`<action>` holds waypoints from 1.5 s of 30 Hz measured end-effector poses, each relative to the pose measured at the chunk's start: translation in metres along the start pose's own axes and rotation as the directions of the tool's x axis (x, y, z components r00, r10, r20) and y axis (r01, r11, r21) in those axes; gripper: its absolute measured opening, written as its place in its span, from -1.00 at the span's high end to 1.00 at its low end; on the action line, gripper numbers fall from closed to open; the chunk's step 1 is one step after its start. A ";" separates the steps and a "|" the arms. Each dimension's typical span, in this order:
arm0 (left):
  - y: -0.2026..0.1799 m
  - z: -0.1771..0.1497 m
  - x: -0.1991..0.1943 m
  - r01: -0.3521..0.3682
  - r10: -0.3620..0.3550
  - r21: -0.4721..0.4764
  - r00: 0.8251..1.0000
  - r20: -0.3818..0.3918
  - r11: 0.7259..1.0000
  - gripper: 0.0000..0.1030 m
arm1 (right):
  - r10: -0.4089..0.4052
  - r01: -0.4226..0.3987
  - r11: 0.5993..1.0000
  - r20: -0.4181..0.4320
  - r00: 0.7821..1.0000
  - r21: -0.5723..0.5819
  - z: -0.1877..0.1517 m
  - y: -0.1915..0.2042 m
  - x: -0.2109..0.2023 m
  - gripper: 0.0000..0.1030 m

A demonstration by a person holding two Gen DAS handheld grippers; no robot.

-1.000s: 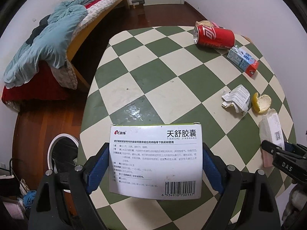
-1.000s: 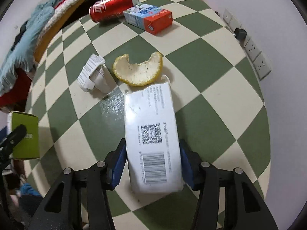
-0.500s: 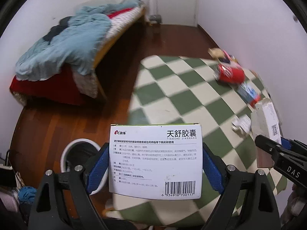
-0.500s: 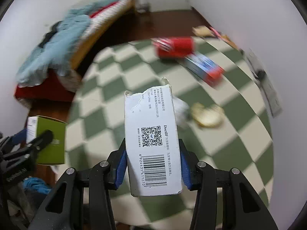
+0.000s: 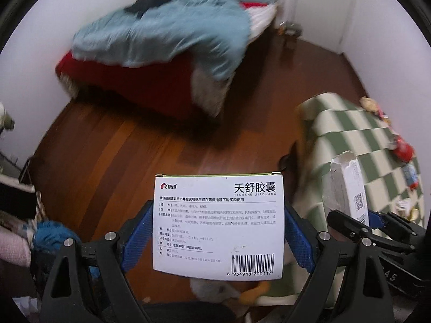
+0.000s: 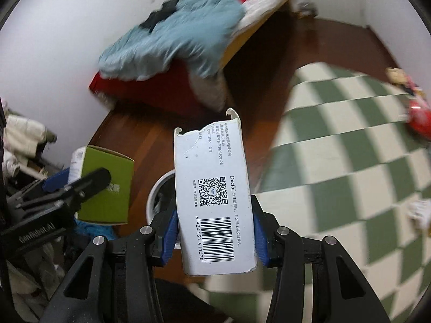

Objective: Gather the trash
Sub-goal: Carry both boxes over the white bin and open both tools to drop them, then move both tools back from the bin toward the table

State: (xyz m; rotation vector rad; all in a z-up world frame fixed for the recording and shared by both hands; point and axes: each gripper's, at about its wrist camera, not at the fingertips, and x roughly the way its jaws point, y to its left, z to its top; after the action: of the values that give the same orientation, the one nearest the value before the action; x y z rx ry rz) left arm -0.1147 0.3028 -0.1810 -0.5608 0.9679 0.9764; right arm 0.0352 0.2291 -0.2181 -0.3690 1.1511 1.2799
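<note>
My left gripper [image 5: 216,215] is shut on a medicine box [image 5: 218,223], white-faced with printed text and a barcode; from the right wrist view its sides are green [image 6: 107,185]. It hangs over the wooden floor, left of the table. My right gripper [image 6: 214,215] is shut on a long white carton [image 6: 212,188] with a torn top end, a QR code and a barcode. Just behind that carton a white-rimmed trash bin [image 6: 159,188] stands on the floor, partly hidden. The carton [image 5: 347,183] also shows at the right of the left wrist view.
The green-and-cream checked table [image 6: 336,161] lies to the right, with a red can [image 6: 420,118] and small scraps [image 6: 420,212] on it. A bed [image 5: 161,40] with a blue blanket stands across the wooden floor [image 5: 121,148]. Clutter [image 6: 21,140] lines the left wall.
Both grippers have swung left off the table with their boxes lifted and now hang over the floor. The bin has come into view behind the right gripper's carton.
</note>
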 end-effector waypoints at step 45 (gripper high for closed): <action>0.105 -0.083 0.097 -0.192 0.150 -0.214 0.968 -0.199 0.958 -0.99 | -0.204 0.152 0.973 -0.342 0.917 -0.173 -0.032 0.048 0.193 -0.98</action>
State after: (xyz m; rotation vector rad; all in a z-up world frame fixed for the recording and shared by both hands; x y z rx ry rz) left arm -0.2212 0.3309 -0.3043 -0.7814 1.0847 1.2206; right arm -0.0479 0.3256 -0.3737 -0.8247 1.2986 1.1641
